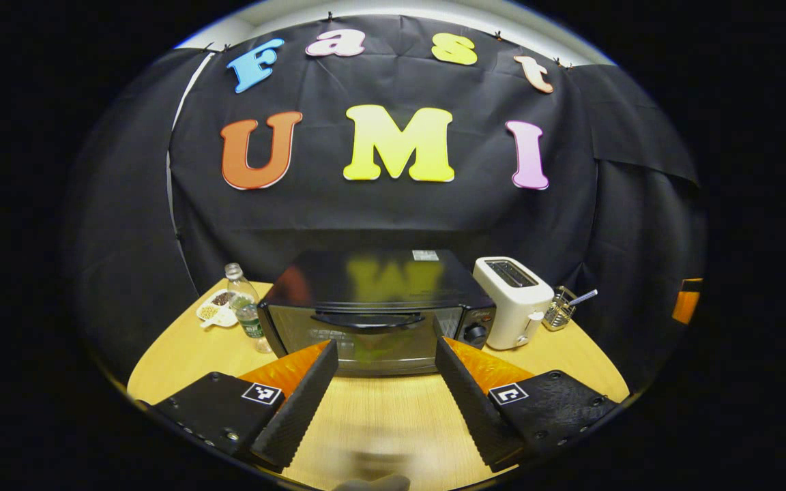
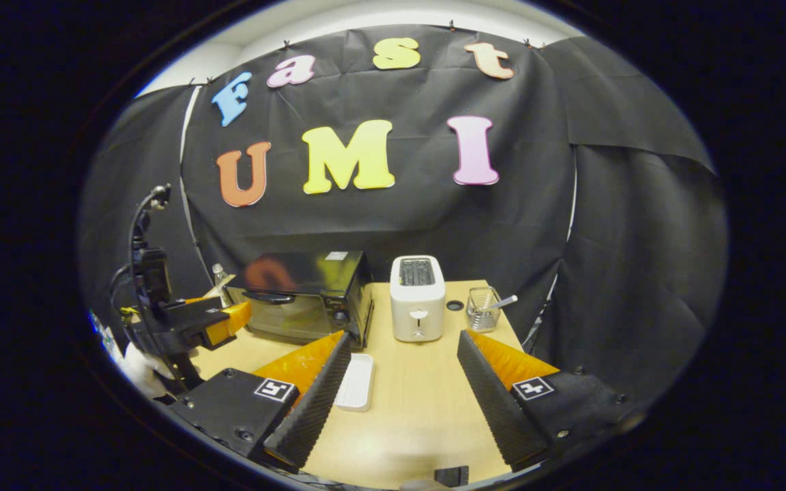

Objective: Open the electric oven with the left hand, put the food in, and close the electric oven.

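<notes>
The black electric oven [image 1: 376, 307] stands at the middle of the table with its door shut and the handle [image 1: 366, 320] across the top of the door. My left gripper [image 1: 385, 348] is open just in front of the door, apart from it, with nothing between its fingers. In the right gripper view the oven [image 2: 304, 296] is at the left and the left gripper [image 2: 236, 319] is held before it by a hand. My right gripper [image 2: 404, 339] is open and empty over the table. A white rectangular tray [image 2: 355, 382] lies beside its left finger; I cannot make out anything on it.
A white toaster [image 1: 512, 300] stands right of the oven, with a wire basket [image 1: 560, 310] holding a spoon beyond it. Left of the oven are a plastic bottle [image 1: 246, 310] and a white divided dish [image 1: 217, 307] of beans. The wooden table [image 2: 420, 402] ends near the grippers.
</notes>
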A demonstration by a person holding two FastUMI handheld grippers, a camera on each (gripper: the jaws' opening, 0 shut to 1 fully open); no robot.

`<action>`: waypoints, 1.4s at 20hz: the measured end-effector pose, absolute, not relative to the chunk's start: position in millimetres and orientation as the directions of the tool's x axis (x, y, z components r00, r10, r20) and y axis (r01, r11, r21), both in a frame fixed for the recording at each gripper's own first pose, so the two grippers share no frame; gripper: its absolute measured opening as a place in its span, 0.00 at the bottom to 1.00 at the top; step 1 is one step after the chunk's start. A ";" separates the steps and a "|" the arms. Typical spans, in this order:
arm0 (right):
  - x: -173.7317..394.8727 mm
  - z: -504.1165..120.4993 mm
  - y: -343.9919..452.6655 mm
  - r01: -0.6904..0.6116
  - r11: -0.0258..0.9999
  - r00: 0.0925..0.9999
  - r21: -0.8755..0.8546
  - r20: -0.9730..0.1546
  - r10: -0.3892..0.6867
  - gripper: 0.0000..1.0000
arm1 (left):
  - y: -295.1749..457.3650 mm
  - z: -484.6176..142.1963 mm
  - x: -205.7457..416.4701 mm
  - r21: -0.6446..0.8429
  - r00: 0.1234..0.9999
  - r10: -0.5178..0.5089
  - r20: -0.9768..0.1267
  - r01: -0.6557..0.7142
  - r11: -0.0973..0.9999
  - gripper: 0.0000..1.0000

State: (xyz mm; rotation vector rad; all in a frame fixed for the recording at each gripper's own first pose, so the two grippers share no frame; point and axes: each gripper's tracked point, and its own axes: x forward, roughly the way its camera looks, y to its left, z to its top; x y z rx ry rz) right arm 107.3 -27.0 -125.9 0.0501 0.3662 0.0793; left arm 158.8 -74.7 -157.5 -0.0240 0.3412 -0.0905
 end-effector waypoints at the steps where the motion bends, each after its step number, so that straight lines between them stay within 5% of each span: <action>1: 107.9 -122.6 -22.1 -0.077 0.995 0.934 0.062 -0.346 0.094 1.00 | -73.4 -143.3 152.1 -0.038 0.947 -0.093 -0.309 0.086 0.996 0.95; 2: 108.1 -118.3 -18.7 -0.083 0.995 0.937 0.060 -0.337 0.098 0.91 | -69.3 -128.5 145.7 -0.034 0.955 -0.086 -0.283 0.080 0.996 0.95; 4: 108.6 -109.2 -11.7 -0.092 0.994 0.943 0.062 -0.316 0.107 1.00 | -67.8 -101.1 133.7 -0.044 0.967 -0.096 -0.238 0.088 0.995 0.85; 6: 108.9 -97.9 -4.9 -0.097 0.993 0.950 0.069 -0.291 0.113 1.00 | -59.6 -77.0 118.0 -0.053 0.974 -0.100 -0.203 0.091 0.994 0.94; 7: 109.2 -91.4 -2.3 -0.099 0.992 0.954 0.073 -0.277 0.116 0.91 | -53.8 -62.8 111.3 -0.051 0.978 -0.097 -0.183 0.089 0.995 0.94; 9: 108.8 -76.3 2.1 -0.099 0.992 0.964 0.077 -0.242 0.115 1.00 | -44.9 -38.0 100.3 -0.053 0.985 -0.097 -0.142 0.090 0.995 0.85; 11: 108.4 -64.3 3.0 -0.092 0.993 0.971 0.074 -0.213 0.106 1.00 | -33.3 -15.2 87.9 -0.060 0.991 -0.089 -0.103 0.083 0.995 0.94; 15: 101.0 -31.7 7.0 -0.078 0.994 0.985 0.081 -0.145 0.089 1.00 | -0.4 23.9 66.5 -0.017 0.998 -0.037 -0.046 0.036 0.999 0.94; 16: 99.2 -21.4 6.3 -0.074 0.994 0.989 0.081 -0.124 0.083 0.90 | 5.9 32.8 60.2 -0.014 0.999 -0.028 -0.035 0.028 1.000 0.94; 17: 95.8 -9.8 7.4 -0.072 0.994 0.992 0.080 -0.100 0.080 1.00 | 10.2 42.6 53.5 -0.012 1.000 -0.024 -0.016 0.024 1.000 0.94; 20: 84.1 25.5 11.9 -0.066 0.995 0.997 0.081 -0.037 0.069 1.00 | 19.7 58.6 36.3 -0.058 1.000 -0.020 0.006 0.020 0.998 0.94; 21: 78.9 34.5 14.0 -0.064 0.994 0.998 0.084 -0.019 0.066 0.90 | 25.9 62.0 32.1 -0.071 1.000 -0.012 0.013 0.012 0.997 0.94; 23: 69.3 52.3 24.1 -0.077 0.992 0.997 0.100 0.014 0.076 0.90 | 35.8 67.8 27.5 -0.068 1.000 0.007 0.027 -0.005 0.998 0.94; 24: 66.9 60.5 31.2 -0.088 0.991 0.996 0.105 0.032 0.085 1.00 | 41.4 66.2 25.9 -0.060 1.000 0.017 0.019 -0.016 0.998 0.94; 28: 53.7 62.0 49.7 -0.107 0.989 0.994 0.099 0.034 0.104 1.00 | 54.9 70.9 15.8 -0.051 1.000 0.022 0.022 -0.021 0.999 0.94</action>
